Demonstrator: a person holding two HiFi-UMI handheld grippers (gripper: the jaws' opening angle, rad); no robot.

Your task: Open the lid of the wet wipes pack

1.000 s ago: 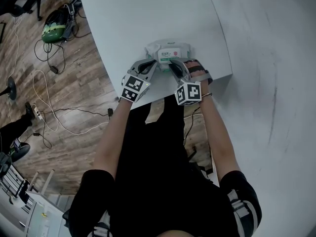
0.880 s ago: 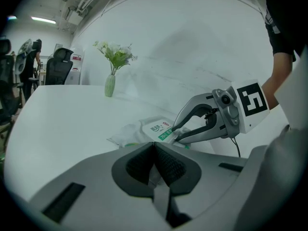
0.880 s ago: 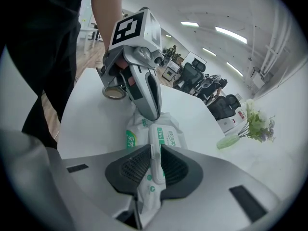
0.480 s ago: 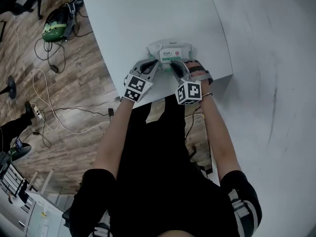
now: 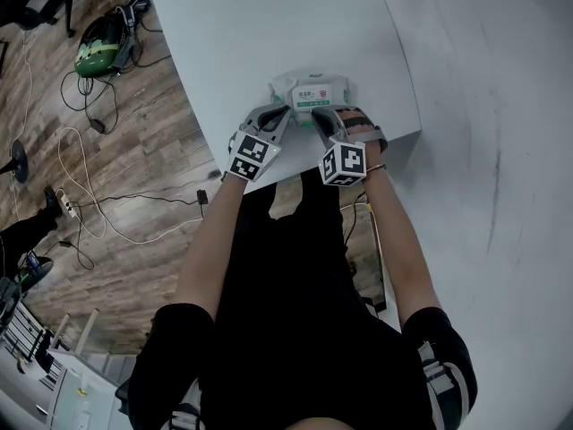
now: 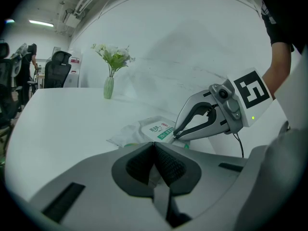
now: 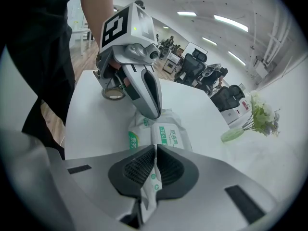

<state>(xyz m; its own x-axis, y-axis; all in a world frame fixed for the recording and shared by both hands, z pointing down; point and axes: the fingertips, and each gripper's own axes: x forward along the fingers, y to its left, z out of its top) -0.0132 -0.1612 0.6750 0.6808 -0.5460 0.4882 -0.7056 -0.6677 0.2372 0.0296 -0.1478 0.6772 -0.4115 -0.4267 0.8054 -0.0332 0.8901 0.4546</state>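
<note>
The wet wipes pack [image 5: 311,93] lies on the white table [image 5: 242,34] near its front edge. It is a soft white packet [image 7: 166,134] with a green-printed flat lid [image 6: 161,130] that lies shut. My left gripper [image 5: 287,114] is shut, with its tips at the pack's left end and a strip of white wrapper between its pads. The right gripper [image 5: 319,117] is shut on the wrapper's near edge [image 7: 152,184]. In each gripper view the other gripper shows, the right gripper [image 6: 176,134] and the left gripper [image 7: 151,112] both touching the pack.
A vase of flowers [image 6: 110,82] stands farther back on the table. A roll of tape [image 7: 112,94] lies by the table's edge. The wooden floor at the left holds cables and a green bag [image 5: 99,47]. Office chairs [image 7: 192,69] stand beyond.
Both grippers and the pack have shifted slightly away from the table's front edge. Both holds look the same.
</note>
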